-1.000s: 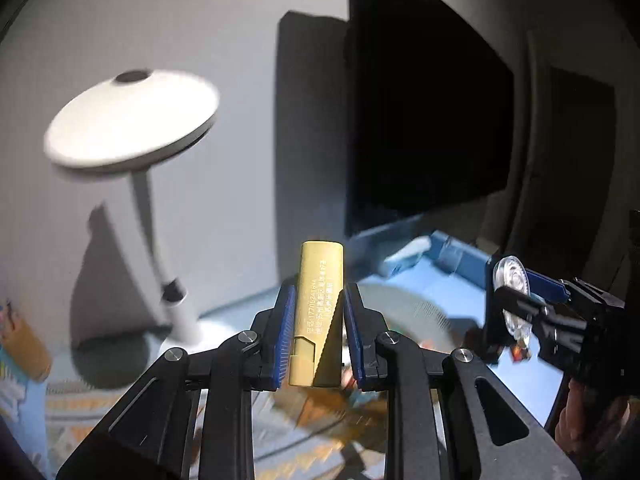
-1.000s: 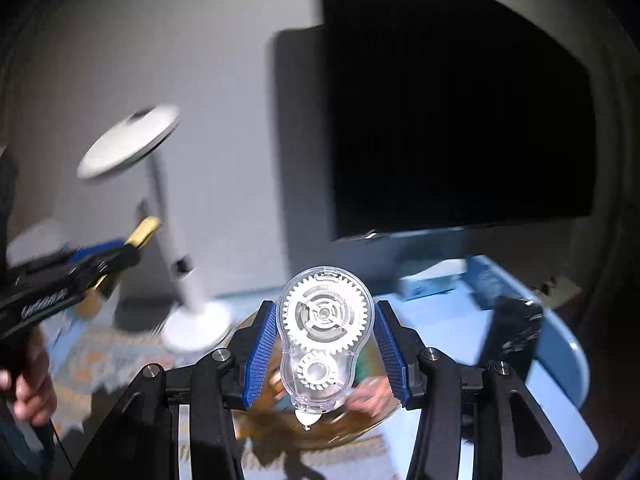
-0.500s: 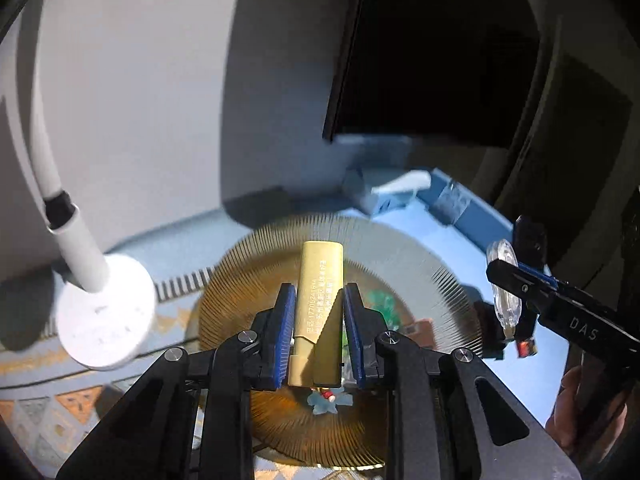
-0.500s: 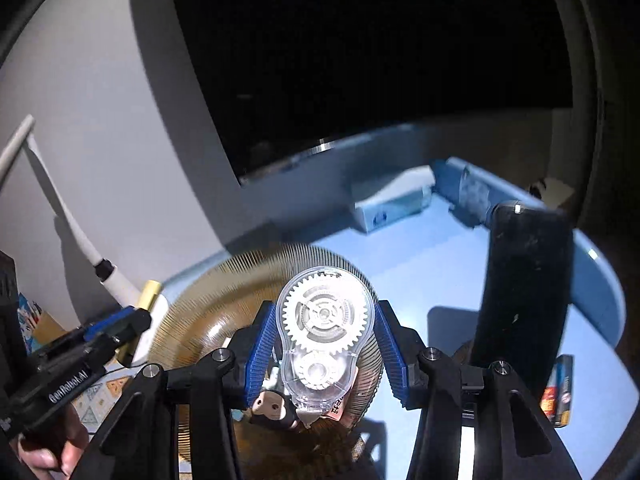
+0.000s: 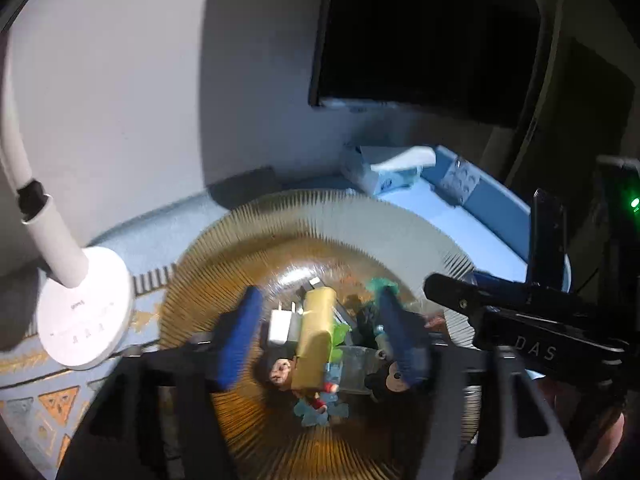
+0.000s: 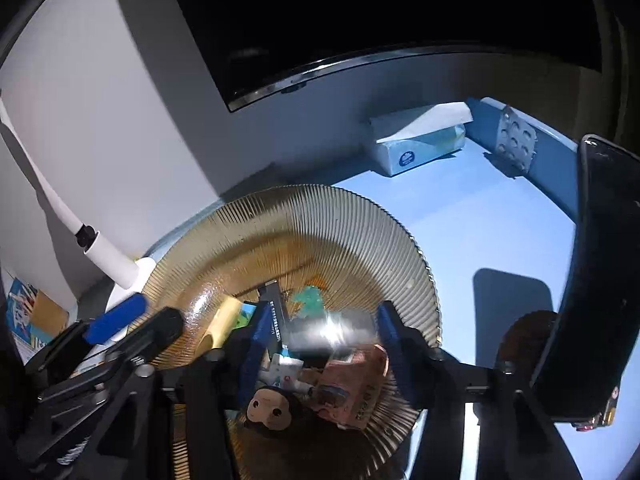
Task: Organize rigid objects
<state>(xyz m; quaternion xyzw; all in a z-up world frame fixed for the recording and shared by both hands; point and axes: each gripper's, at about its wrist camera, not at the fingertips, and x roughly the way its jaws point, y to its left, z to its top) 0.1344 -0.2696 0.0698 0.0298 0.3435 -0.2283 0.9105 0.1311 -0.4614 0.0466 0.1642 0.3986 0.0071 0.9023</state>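
The gold bar-shaped object (image 5: pixel 314 338) is seen lying in the ribbed amber glass bowl (image 5: pixel 280 216), its long axis running away from the left camera and tipped slightly right at the far end. It lies between the blue pads of the left tool (image 5: pixel 320 336), whose jaws are opening and stand well clear of it on both sides; half a second earlier the pads were clamped on it. In the right wrist view the same object (image 6: pixel 222 322) is partly cut off behind the left tool (image 6: pixel 132 324).

The clear correction-tape dispenser (image 6: pixel 332 332) is hard to make out: only a blurred, glaring transparent shape is seen between the pads of the right tool (image 6: pixel 324 340), whose jaws are also opening. Its gears, plain a moment ago, can no longer be read, and whether the pads touch it cannot be told.

Around these, small toys are piled in the bowl: a brown snouted figure (image 6: pixel 266 404), a pink box (image 6: pixel 354 384), a white plug adapter (image 5: pixel 282 326). The bowl sits on the blue counter (image 6: pixel 480 208), with a tissue box (image 6: pixel 420 140) beyond and a white lamp base (image 5: pixel 84 312) beside it.
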